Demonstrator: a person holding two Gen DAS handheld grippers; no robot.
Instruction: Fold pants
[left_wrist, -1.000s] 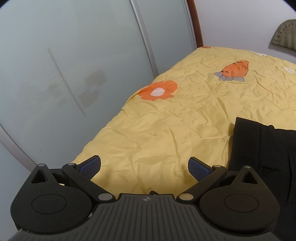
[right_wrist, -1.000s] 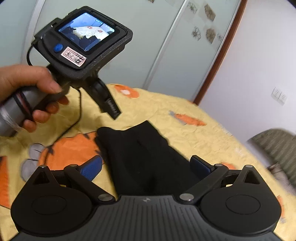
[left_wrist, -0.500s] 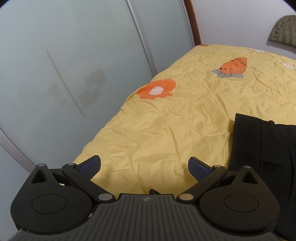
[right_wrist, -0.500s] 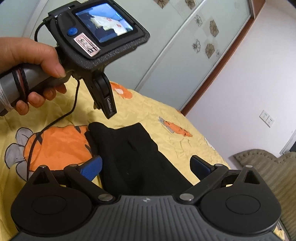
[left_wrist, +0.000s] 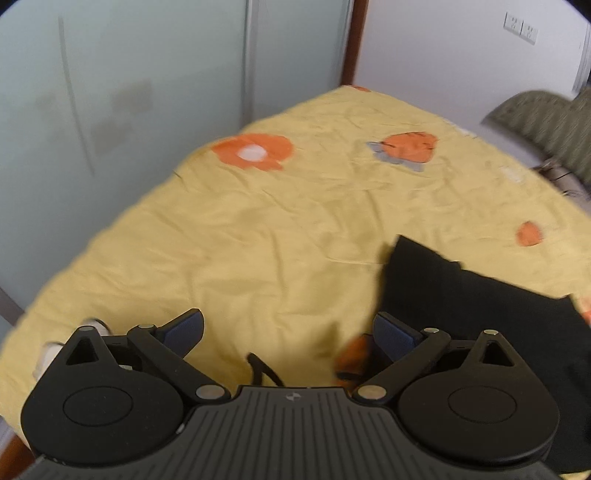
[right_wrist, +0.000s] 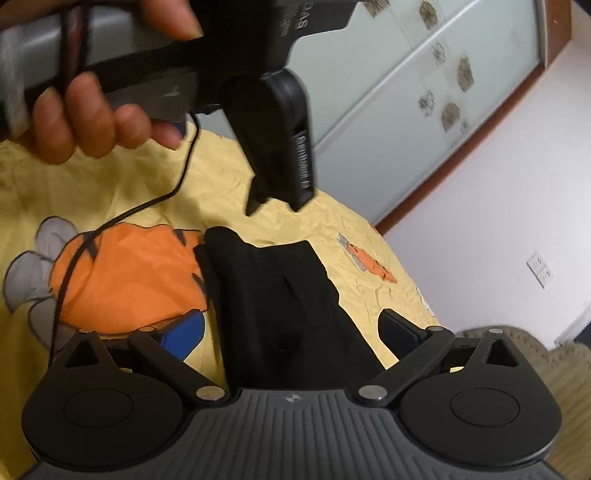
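Black pants (left_wrist: 476, 299) lie folded on a yellow bedspread (left_wrist: 280, 229) with orange prints. In the left wrist view they sit at the right, beside and beyond my left gripper (left_wrist: 290, 330), which is open with nothing between its blue pads. In the right wrist view the pants (right_wrist: 280, 295) run from mid-frame down between the fingers of my right gripper (right_wrist: 291, 334), which hovers above them, open and empty. A hand (right_wrist: 88, 122) holds the left gripper (right_wrist: 277, 162) above the pants' far end.
Frosted glass sliding doors (left_wrist: 129, 92) stand along the bed's far side, with a white wall (right_wrist: 498, 192) and sockets at the right. An olive padded headboard (left_wrist: 546, 118) sits at the far right. A black cable (right_wrist: 122, 218) trails over the bedspread.
My left gripper has swung right and tilted, so more of the bed and the headboard show. In the right wrist view the hand-held left gripper has moved up and closer.
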